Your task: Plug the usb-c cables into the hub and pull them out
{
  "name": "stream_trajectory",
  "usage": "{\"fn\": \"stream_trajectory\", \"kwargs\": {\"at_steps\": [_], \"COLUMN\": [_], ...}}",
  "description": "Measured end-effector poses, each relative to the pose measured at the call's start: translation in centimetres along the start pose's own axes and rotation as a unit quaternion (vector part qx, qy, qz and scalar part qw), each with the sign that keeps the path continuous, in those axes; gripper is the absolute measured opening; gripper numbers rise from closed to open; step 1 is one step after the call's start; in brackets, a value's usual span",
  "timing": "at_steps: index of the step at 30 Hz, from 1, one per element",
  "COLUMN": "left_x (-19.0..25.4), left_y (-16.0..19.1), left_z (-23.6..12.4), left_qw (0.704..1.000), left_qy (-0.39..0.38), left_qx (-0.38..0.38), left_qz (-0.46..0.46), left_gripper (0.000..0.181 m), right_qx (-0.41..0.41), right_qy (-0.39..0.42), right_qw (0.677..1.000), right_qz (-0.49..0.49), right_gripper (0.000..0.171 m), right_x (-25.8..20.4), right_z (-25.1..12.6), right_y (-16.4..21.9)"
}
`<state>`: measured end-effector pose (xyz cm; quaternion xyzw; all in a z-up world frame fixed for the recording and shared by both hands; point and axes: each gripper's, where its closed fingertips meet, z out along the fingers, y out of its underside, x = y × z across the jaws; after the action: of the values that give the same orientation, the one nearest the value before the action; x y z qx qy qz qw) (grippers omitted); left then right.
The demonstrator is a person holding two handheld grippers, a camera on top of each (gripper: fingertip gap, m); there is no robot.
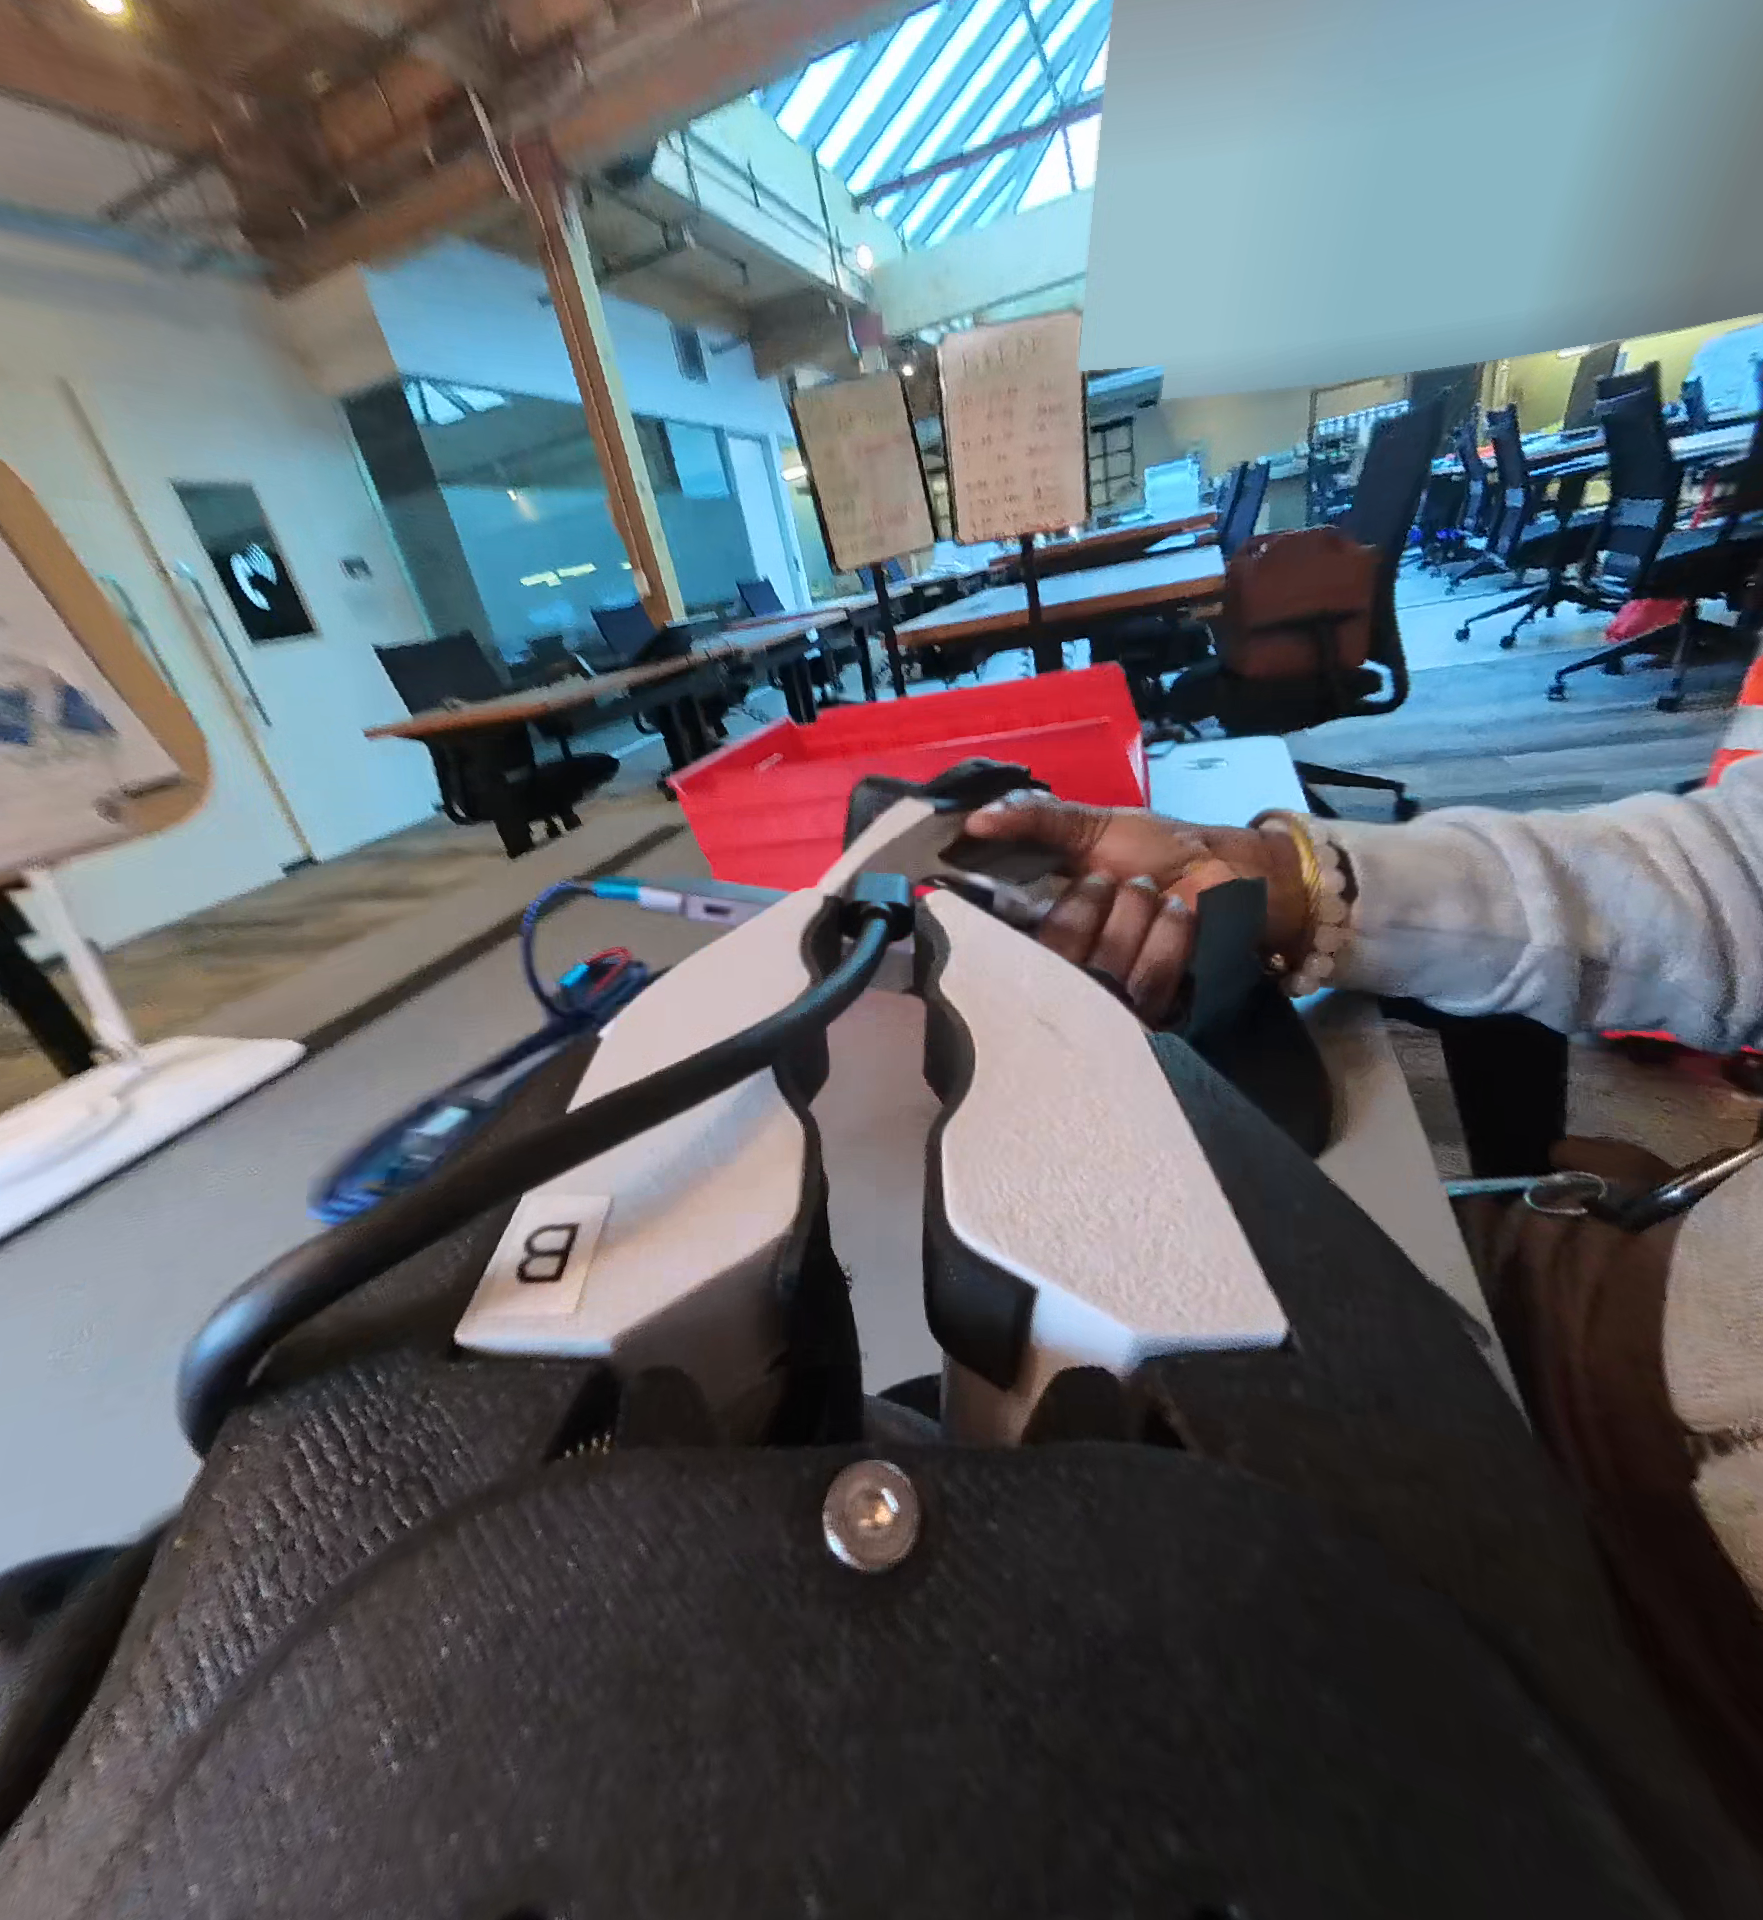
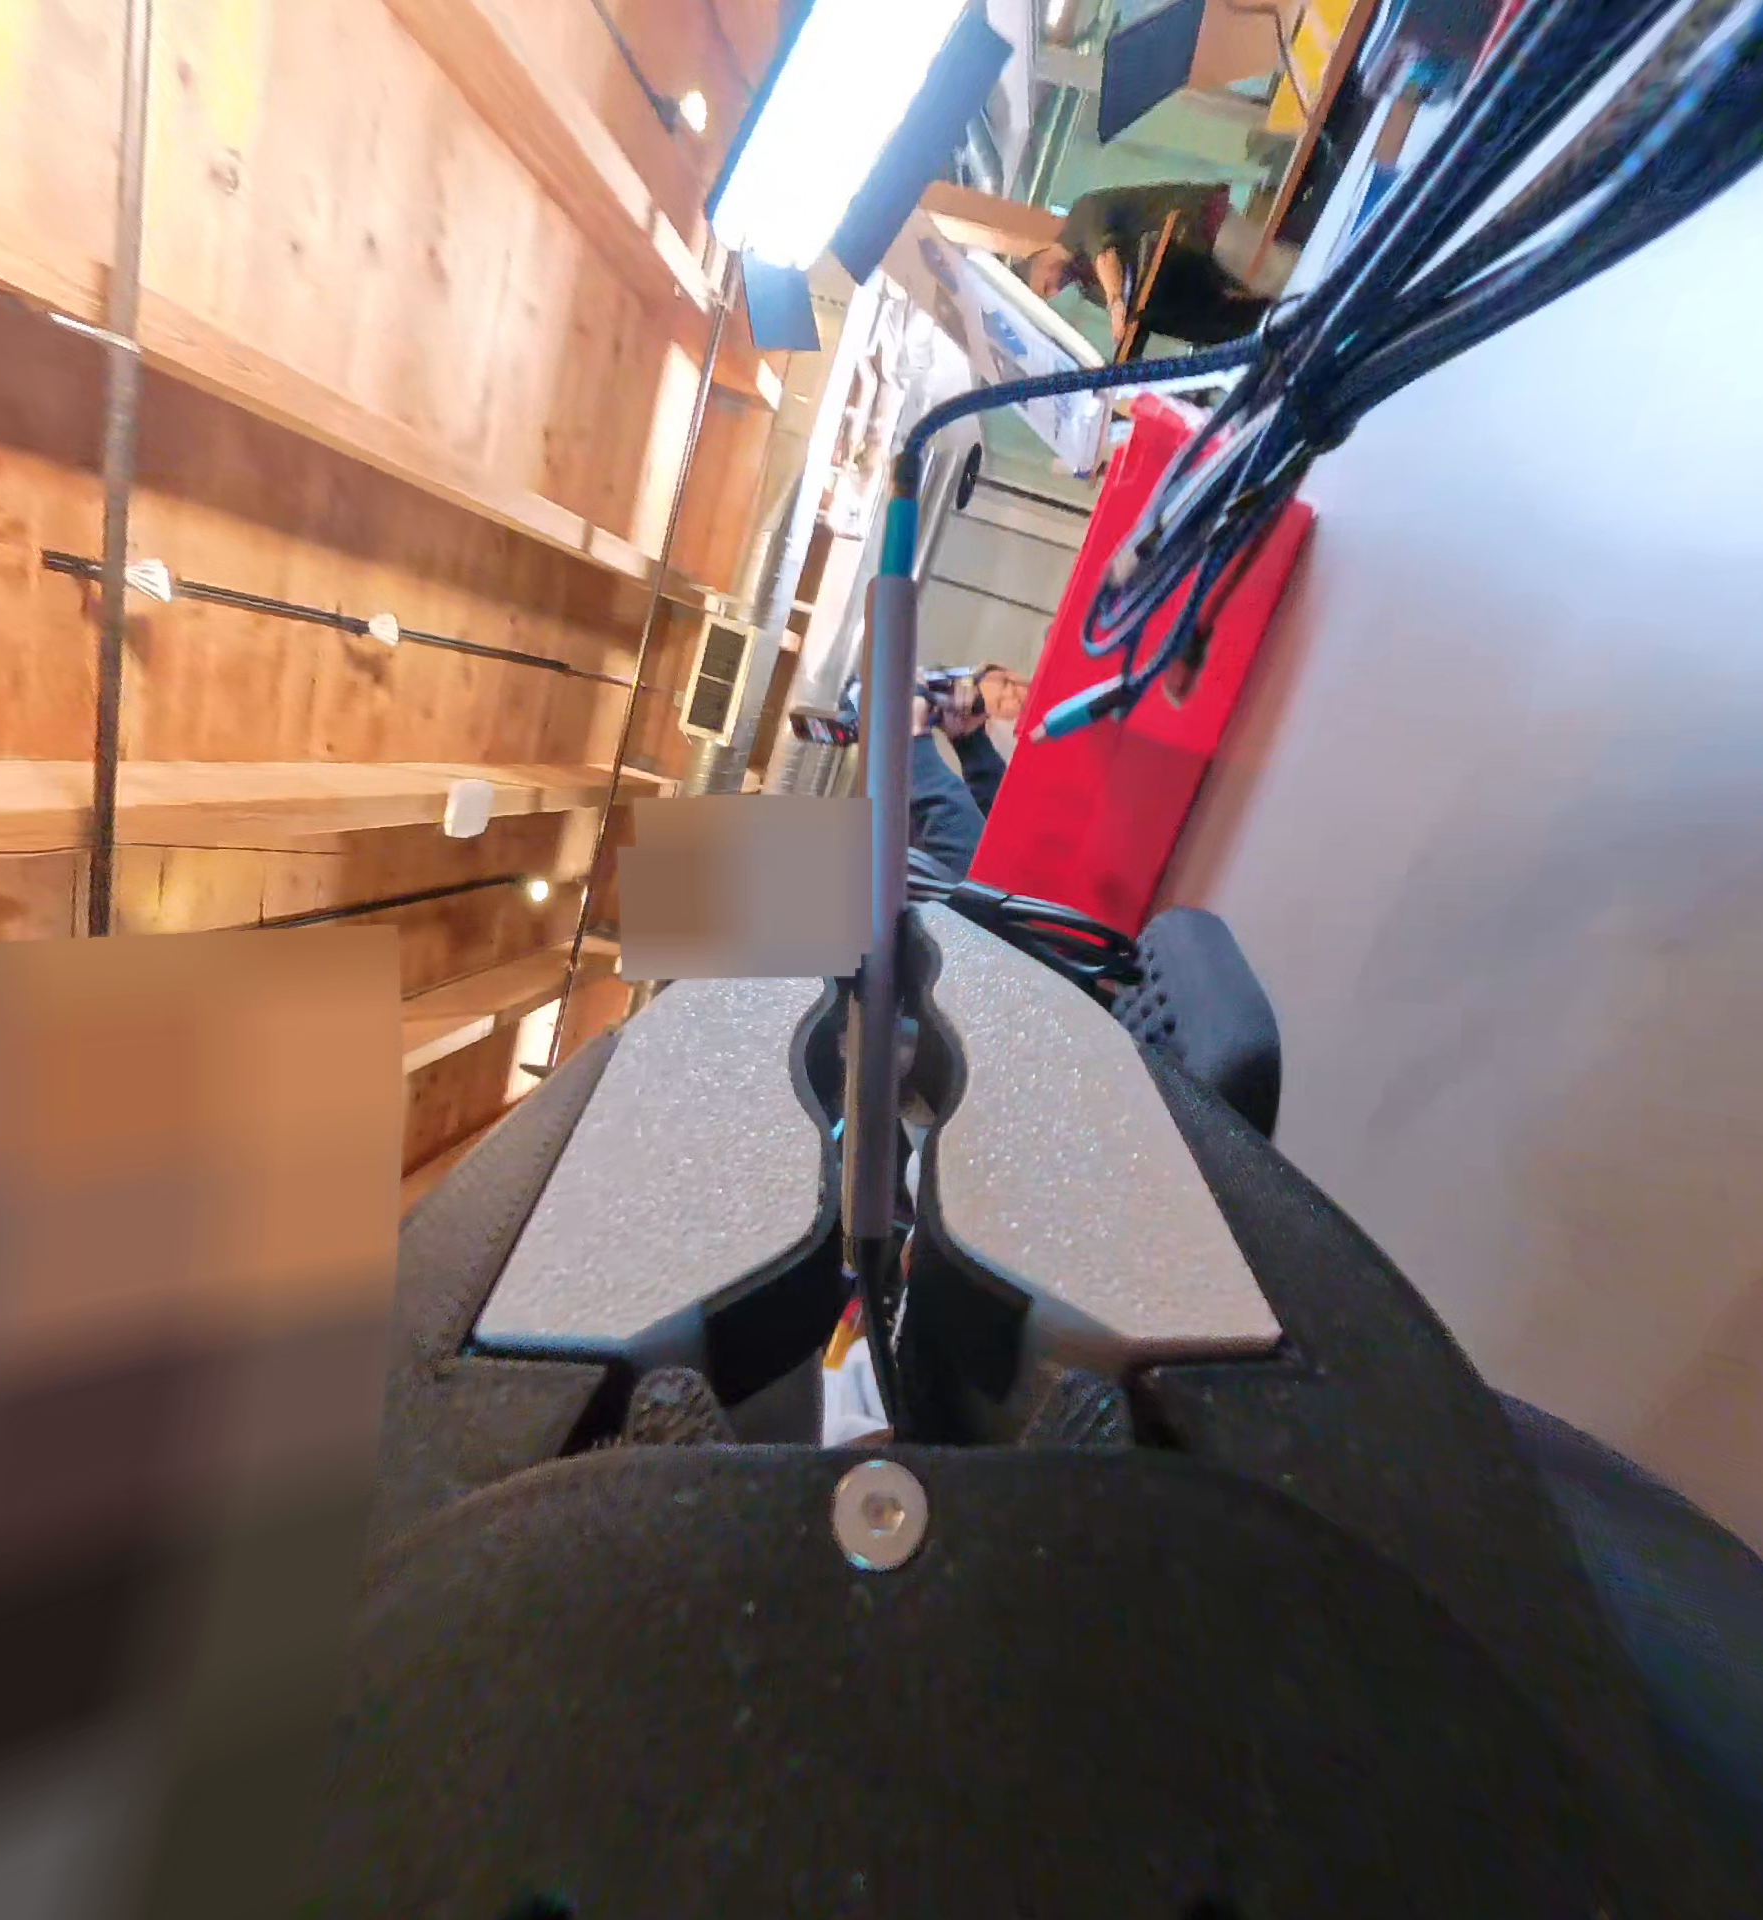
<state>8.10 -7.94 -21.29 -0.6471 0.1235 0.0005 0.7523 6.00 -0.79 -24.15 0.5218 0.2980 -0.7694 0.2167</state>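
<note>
Your left gripper point(image 1: 882, 899) is clamped on the black plug point(image 1: 879, 891), its black cable point(image 1: 586, 1117) looping back over the left finger. Your right gripper point(image 2: 892, 997) pinches the grey hub point(image 2: 887, 790) edge-on between its fingers. In the left wrist view the hub point(image 1: 711, 902) pokes out just beyond the plug, with a blue cable point(image 1: 602, 889) plugged into its far end. The blue bundle point(image 1: 461, 1127) lies on the table point(image 1: 56, 1382) just left of the hub, the red bin point(image 1: 918, 769) behind it. Your hand point(image 1: 1116, 883) sits right of the hub.
</note>
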Motion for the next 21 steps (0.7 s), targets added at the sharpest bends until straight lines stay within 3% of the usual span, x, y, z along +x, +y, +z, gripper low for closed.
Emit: {"fn": "stream_trajectory", "kwargs": {"at_steps": [3, 7, 14, 21], "left_x": [0.4, 0.9, 1.0, 1.6], "left_y": [2.2, 2.0, 2.8, 2.9], "left_z": [1.8, 2.0, 2.5, 2.4], "left_qw": [0.999, 1.0, 0.996, 0.996], "left_qy": [0.0, 0.002, -0.023, 0.004], "left_qx": [-0.036, -0.024, -0.053, -0.05], "left_qz": [-0.003, 0.019, 0.069, 0.071], "left_gripper": [0.014, 0.014, 0.014, 0.014], "right_qx": [-0.028, -0.066, -0.031, -0.072], "right_qy": [-0.007, -0.024, -0.024, -0.033], "right_qw": [1.0, 0.997, 0.999, 0.997], "right_qz": [0.0, 0.01, 0.003, 0.015], "right_gripper": [0.009, 0.008, 0.009, 0.009], "right_x": [-0.3, -0.6, -0.5, -0.6], "right_z": [0.3, 0.9, 1.4, 1.3], "right_y": [1.2, 3.2, 3.1, 4.3]}}
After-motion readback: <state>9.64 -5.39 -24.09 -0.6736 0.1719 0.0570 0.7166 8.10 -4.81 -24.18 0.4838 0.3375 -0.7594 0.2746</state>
